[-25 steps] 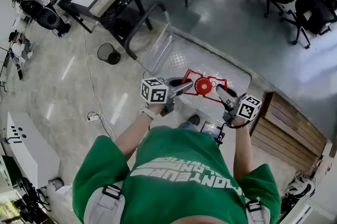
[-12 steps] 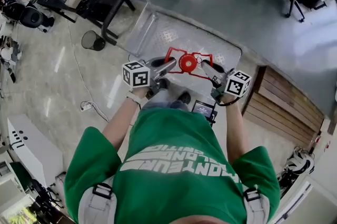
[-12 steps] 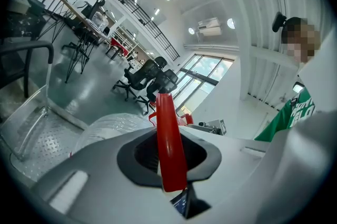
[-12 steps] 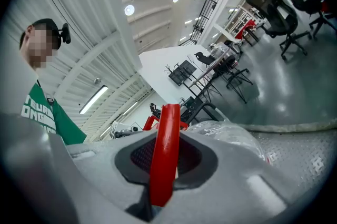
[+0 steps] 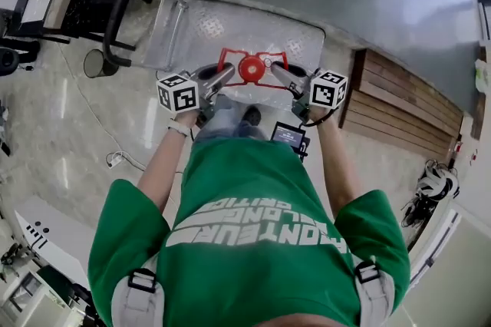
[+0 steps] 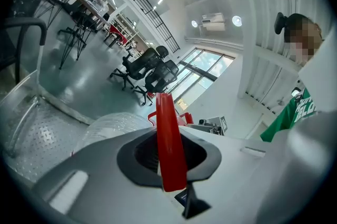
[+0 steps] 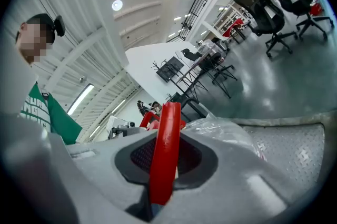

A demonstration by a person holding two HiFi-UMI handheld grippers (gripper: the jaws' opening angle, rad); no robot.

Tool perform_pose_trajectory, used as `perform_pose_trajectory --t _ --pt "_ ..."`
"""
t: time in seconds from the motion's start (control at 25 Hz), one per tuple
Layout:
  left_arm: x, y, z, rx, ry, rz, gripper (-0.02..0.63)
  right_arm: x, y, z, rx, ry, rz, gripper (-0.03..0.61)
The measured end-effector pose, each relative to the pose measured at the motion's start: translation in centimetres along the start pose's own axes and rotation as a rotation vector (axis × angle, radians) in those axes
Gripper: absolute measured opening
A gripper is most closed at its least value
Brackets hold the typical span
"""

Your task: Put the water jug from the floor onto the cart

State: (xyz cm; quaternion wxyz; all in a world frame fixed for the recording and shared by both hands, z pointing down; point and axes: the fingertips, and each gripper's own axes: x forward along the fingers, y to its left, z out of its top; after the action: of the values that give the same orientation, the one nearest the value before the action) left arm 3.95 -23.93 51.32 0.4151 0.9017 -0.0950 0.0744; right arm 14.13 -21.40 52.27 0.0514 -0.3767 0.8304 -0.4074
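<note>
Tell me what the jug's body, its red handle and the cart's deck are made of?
Jug body: clear plastic, probably; see-through with crinkly glints.
Red handle: glossy moulded plastic, by its smooth shine.
Cart deck: bare metal, seemingly; dull silver with raised tread pattern.

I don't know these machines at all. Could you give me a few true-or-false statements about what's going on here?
1. Both tools grip the jug's red handle. True: the left gripper and the right gripper are each shut on the handle.
2. The jug sits on the wooden pallet. False: the jug is at the near edge of the cart; the pallet lies off to one side.
3. The person wears a green shirt. True: the shirt is green with white lettering.
4. The jug's cap is blue. False: the cap is red, like the handle.
</note>
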Motion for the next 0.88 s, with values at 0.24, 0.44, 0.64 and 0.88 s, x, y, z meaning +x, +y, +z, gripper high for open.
perform_pose_trajectory --t 0.24,0.44,0.64,0.88 --pt "1.9 3.4 -0.9 -0.043 0.052 0.001 0.057 1.1 -3.8 -1.3 0.04 0.068 -0.071 0.034" --pt "2.9 6.9 -1.3 -0.1 0.07 0.005 0.055 3.0 -6.9 -2.2 0.073 0.135 -0.131 0.034" --pt "3.9 12.0 -1.1 -0.146 0.077 0.022 0.055 6.6 -10.9 -2.9 0.093 0.211 -0.179 0.032" --pt "5.3 18.0 -1.9 -0.207 0.106 0.06 0.052 9.9 -15.9 -4.3 0.141 0.289 -0.252 0.028"
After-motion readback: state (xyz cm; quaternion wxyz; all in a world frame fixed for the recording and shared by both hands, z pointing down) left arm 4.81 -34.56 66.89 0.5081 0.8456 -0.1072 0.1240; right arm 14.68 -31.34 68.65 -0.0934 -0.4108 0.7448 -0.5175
